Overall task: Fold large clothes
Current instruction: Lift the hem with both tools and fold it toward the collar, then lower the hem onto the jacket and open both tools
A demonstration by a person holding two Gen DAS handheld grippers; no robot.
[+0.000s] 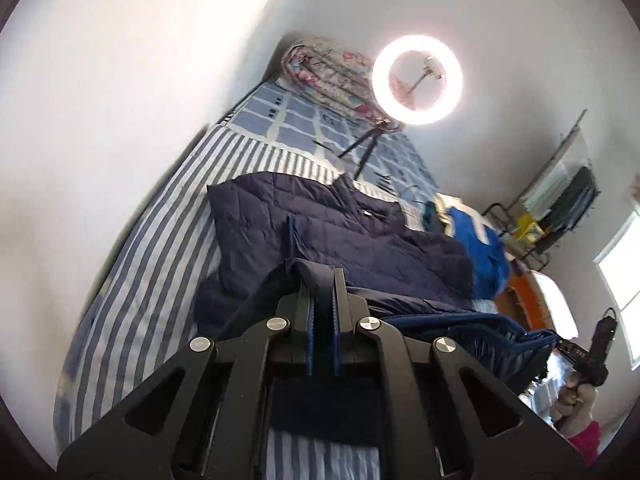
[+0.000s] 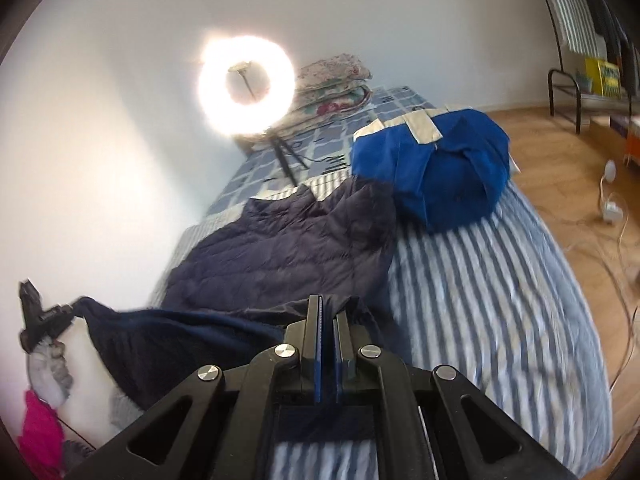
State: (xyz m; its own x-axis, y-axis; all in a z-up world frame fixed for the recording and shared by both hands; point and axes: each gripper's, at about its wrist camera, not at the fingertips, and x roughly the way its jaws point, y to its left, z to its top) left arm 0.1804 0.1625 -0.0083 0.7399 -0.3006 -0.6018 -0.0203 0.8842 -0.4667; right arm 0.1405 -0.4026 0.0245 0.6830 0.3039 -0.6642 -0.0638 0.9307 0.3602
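Observation:
A dark navy quilted jacket (image 1: pixel 320 220) lies on the blue-and-white striped bed (image 1: pixel 132 280). It also shows in the right wrist view (image 2: pixel 288 252). My left gripper (image 1: pixel 323 276) is shut on the jacket's bottom hem and lifts it off the bed. My right gripper (image 2: pixel 328 308) is shut on the same hem at its other end. The hem hangs stretched between the two grippers. In the left wrist view the right gripper (image 1: pixel 576 350) appears at the right, holding the hem. In the right wrist view the left gripper (image 2: pixel 48 316) appears at the left.
A folded blue-and-cream garment (image 2: pixel 432 164) sits on the bed beside the jacket's collar. A lit ring light on a tripod (image 2: pixel 246 84) stands on the bed's far end, by a folded floral quilt (image 2: pixel 332 84). White wall on the left, wooden floor with cables (image 2: pixel 580 200) on the right.

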